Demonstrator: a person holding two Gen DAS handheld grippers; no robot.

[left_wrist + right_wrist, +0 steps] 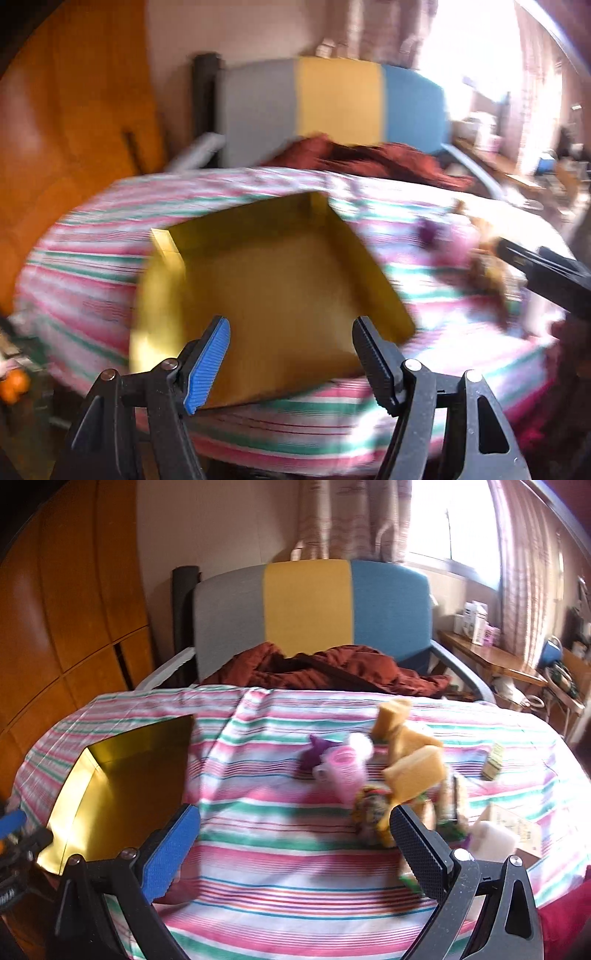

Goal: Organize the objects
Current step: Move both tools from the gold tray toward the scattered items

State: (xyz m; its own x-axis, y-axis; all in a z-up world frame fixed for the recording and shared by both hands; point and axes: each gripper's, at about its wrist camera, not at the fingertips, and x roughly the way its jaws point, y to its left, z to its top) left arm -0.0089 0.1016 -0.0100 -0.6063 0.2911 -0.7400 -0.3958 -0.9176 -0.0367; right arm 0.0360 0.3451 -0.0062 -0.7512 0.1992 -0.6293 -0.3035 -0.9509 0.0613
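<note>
While both grippers hang wide and empty, the gold tray (280,280) sits just ahead of the left gripper (291,363), and the toy heap (391,771) lies just beyond the right gripper (295,849)

Tricolour chair (310,602), wooden wardrobe (74,602), sunlit curtained window (450,524)

A glossy gold card tray (273,280) lies on striped cloth (288,867); nearby yellow sponges (417,771) look porous and matt.
</note>
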